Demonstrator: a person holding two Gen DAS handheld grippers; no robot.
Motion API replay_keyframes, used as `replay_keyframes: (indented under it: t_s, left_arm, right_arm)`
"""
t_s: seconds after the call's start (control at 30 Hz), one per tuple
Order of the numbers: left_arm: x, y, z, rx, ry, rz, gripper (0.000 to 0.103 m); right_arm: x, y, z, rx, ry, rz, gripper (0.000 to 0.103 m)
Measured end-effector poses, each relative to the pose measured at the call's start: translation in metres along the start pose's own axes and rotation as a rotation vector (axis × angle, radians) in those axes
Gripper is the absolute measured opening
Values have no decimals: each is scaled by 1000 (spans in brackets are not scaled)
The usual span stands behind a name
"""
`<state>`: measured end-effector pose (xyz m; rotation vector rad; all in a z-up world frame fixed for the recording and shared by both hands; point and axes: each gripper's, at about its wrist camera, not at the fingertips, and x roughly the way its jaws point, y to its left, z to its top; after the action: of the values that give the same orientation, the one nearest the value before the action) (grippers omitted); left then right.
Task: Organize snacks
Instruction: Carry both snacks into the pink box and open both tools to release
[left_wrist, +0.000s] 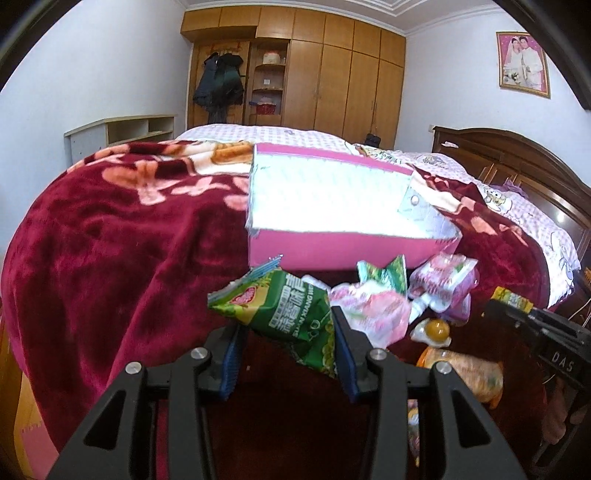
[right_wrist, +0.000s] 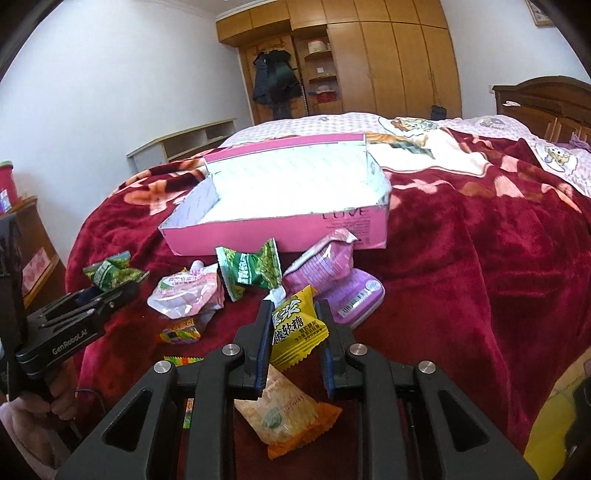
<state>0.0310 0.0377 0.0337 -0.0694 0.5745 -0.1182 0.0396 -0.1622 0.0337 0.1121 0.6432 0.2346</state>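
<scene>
Snacks lie loose on the bed (right_wrist: 461, 258) just in front of the pink box (right_wrist: 280, 229). Left tool (left_wrist: 286, 334) pinches a green packet (left_wrist: 284, 314); right tool (right_wrist: 293, 334) pinches a yellow candy (right_wrist: 295, 328). Wrappers look light, crinkly and slippery: grip mid-body, gently.

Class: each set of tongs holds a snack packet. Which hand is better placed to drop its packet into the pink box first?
Probably left: its tongs hold the green packet just before the pink box; the right tongs, gripping the yellow packet, sit behind other snacks.
</scene>
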Motion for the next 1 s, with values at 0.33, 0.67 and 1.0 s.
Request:
replay_keyframes:
  t_s: [0.33, 0.67, 1.0]
  left_arm:
    - [12, -19, 45, 57, -45, -16, 46]
    - [45, -32, 85, 79, -50, -30, 46]
    - [98, -31, 102, 76, 1, 5, 46]
  right_arm:
    - [4, 5, 37, -23, -20, 51, 23]
    - [33, -6, 78, -28, -19, 42, 23]
    - [77, -21, 106, 0, 14, 47, 23]
